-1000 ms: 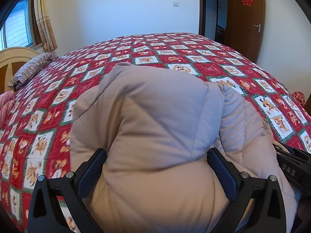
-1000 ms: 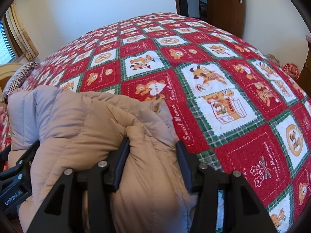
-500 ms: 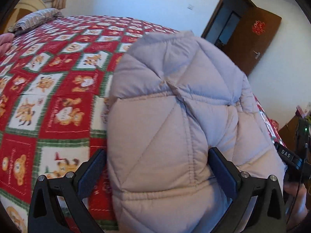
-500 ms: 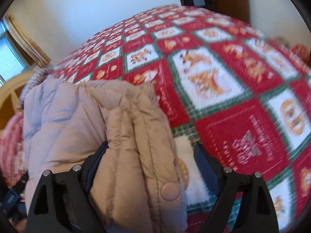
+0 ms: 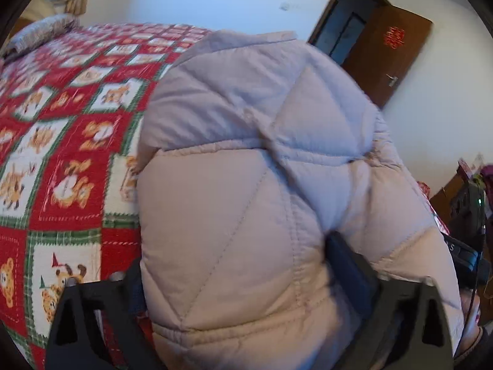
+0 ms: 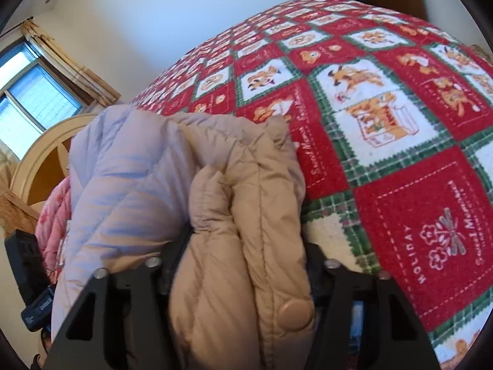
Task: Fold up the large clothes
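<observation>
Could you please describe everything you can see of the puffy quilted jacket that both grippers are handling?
The jacket is a padded beige garment with diamond stitching and a round snap button. It is bunched into a thick bundle above the red patterned bedspread. The left gripper and right gripper each have a fold between their jaws, which are closing.

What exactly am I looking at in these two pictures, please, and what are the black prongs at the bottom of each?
No robot here: a person holds a two-finger gripper in each hand, each carrying a wide-angle camera that looks along its fingers. The prongs are those fingers. One picture comes from the left gripper, the other from the right gripper. Both sit around a beige quilted jacket, bundled thick, above a bed with a red, green and white patchwork quilt. The jaws of both are closing, with jacket padding between them. In the left view, a brown door stands behind; in the right view, a window.
</observation>
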